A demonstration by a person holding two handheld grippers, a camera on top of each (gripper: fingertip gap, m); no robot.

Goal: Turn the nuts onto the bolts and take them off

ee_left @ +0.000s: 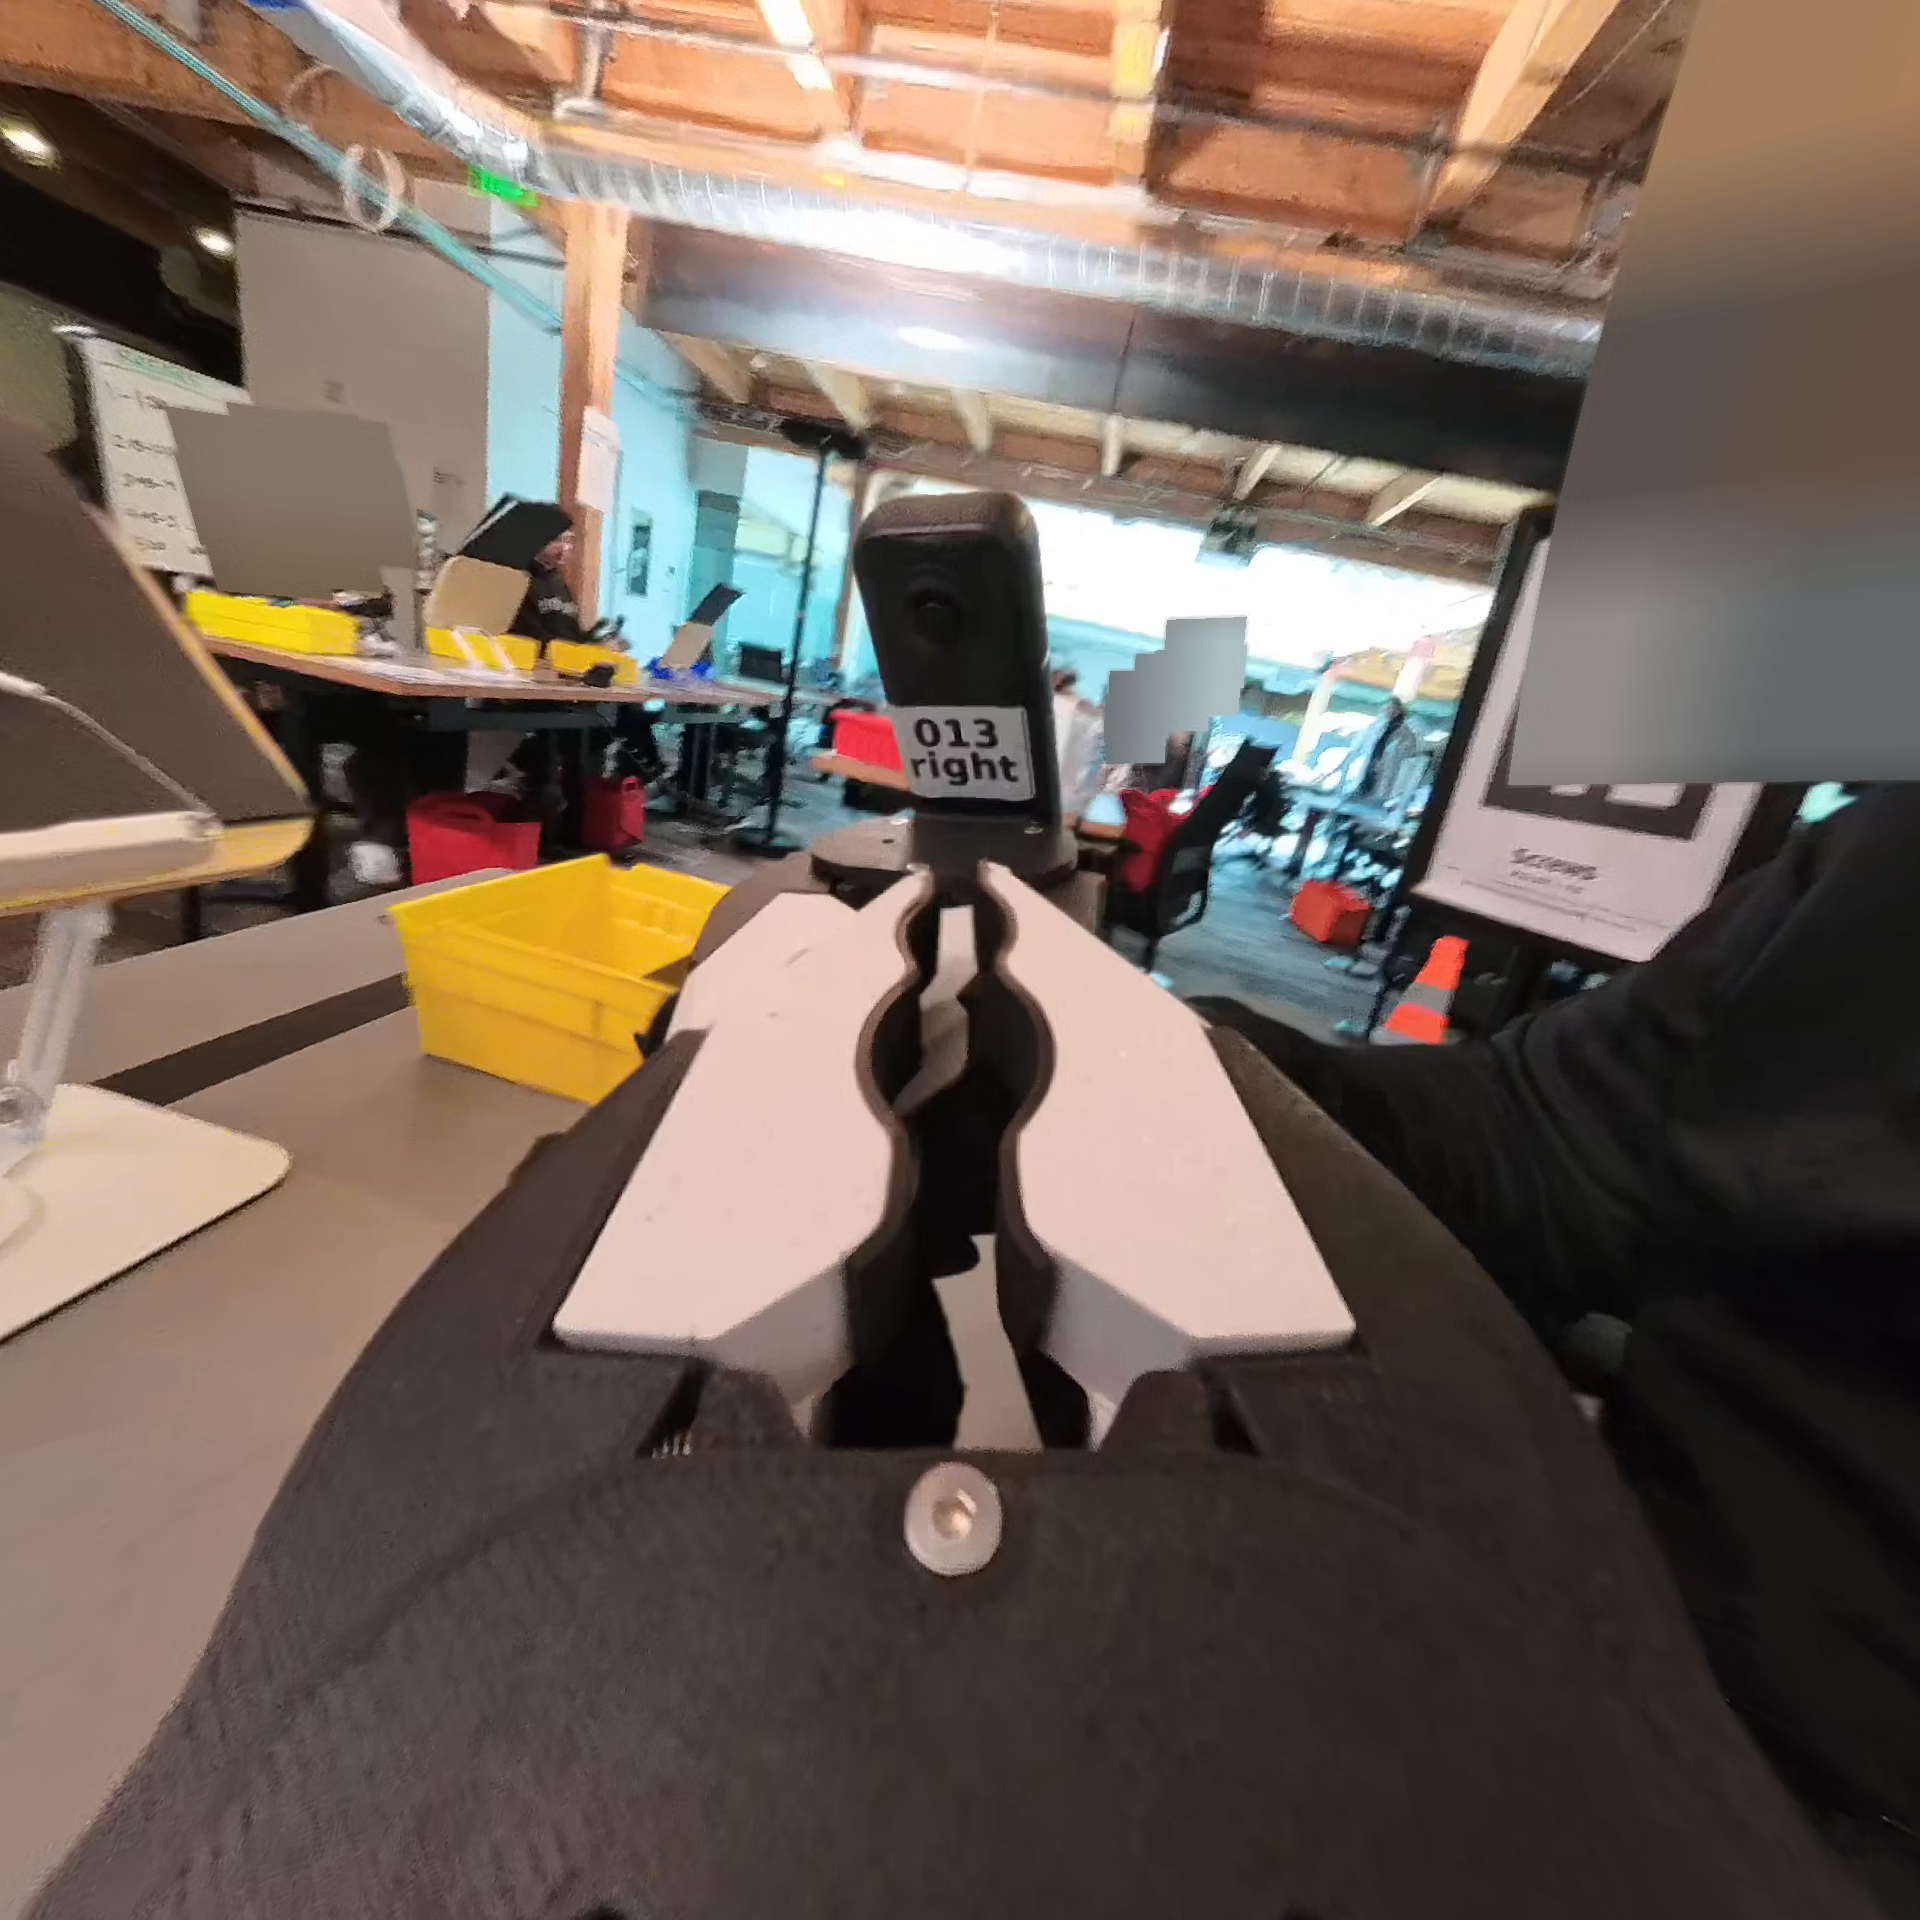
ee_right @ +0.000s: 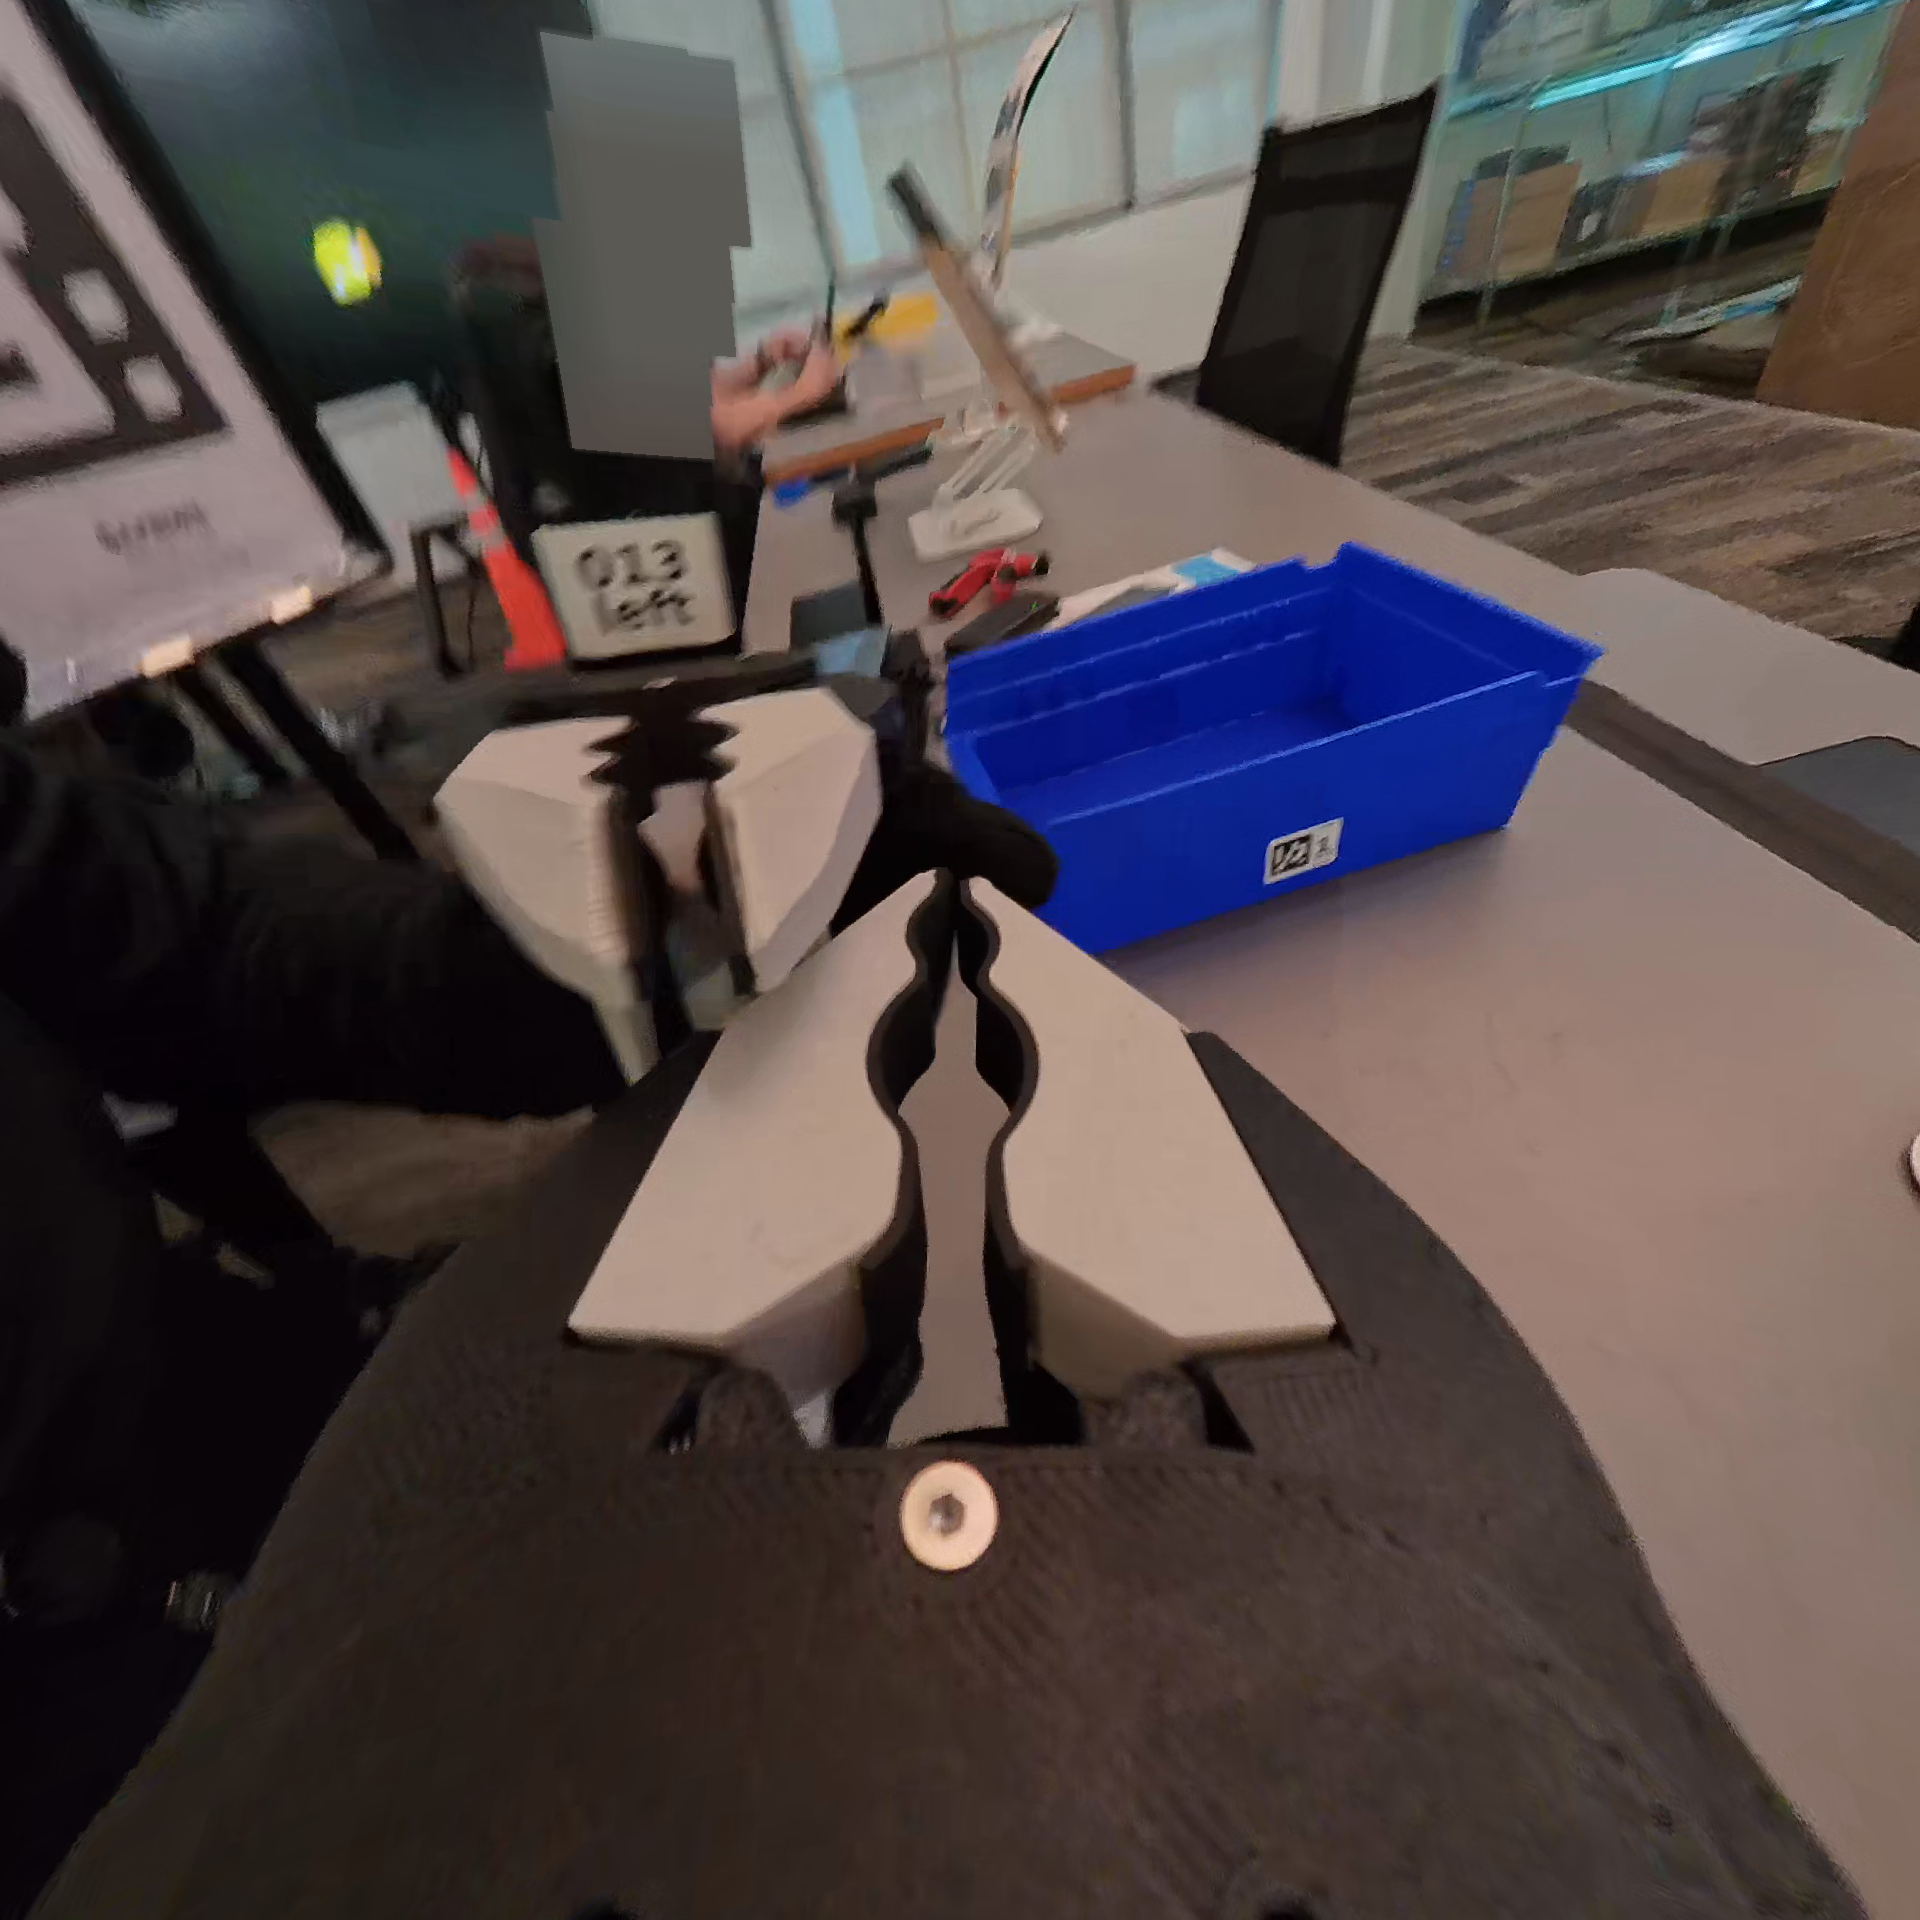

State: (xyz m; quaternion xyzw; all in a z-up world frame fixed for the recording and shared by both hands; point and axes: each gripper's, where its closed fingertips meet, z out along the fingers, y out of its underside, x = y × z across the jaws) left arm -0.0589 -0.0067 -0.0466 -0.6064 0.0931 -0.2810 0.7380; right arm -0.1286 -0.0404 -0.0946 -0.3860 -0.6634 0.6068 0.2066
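While no nut or bolt can be made out in either view, the left hand-held gripper and right hand-held gripper, grey-fingered on black bodies, both have fingertips nearly together on nothing visible. Only the left wrist view shows the yellow plastic bin; only the right shows the blue plastic bin on the grey tabletop.

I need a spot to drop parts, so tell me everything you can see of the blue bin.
The blue bin is an open-topped rectangular tray that looks like ribbed plastic, with a notched cutaway at one end. It sits upright and flat on the grey table, beyond and right of the right gripper. A small label is on its near wall. Its visible interior looks empty.
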